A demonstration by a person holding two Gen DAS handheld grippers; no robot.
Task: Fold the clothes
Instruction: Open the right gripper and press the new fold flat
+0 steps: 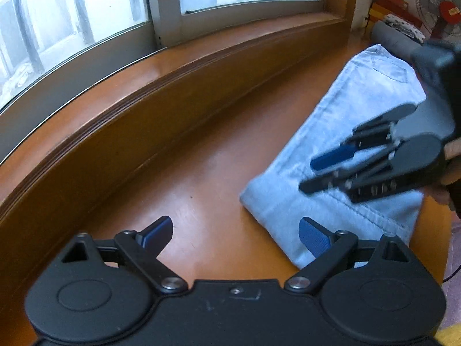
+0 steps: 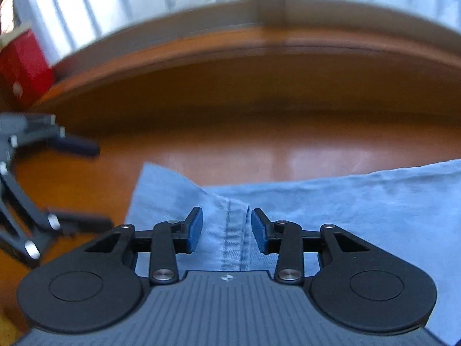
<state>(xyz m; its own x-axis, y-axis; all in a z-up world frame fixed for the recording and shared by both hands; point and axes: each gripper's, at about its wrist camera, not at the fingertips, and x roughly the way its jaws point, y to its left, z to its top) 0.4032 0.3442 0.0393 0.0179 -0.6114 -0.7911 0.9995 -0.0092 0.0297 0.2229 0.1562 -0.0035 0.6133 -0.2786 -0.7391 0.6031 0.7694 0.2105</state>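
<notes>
The pale blue denim garment [image 1: 340,150] lies in a folded strip on the orange wooden counter [image 1: 178,184] below the window sill [image 1: 201,66]. Its nearest end is just ahead of and beside the left gripper's [image 1: 234,238] right-hand finger. The left gripper's fingers are spread wide with nothing between them, over bare wood. The right gripper [image 2: 227,229] hovers above the cloth. Its fingers are parted on either side of a stitched seam [image 2: 234,236] without pinching it, so they are released and hold nothing.

Judging by the layout, the step in hand is to take hold for the next fold. To do it well, the right fingers should drop straight onto the seam's thick edge and clench through all layers. The left fingers should shift across to the near end, so both corners lift together and the strip stays square.

The right wrist view is smeared with motion blur, so whether the flap [image 2: 164,187] ahead of the left-hand finger is a loose corner or a raised fold is hard to say. The far end of the garment is partly hidden behind the right gripper in the left view, and its right side runs out of frame. A fan [image 1: 440,5] and a red box [image 2: 23,69] sit at the edges.
</notes>
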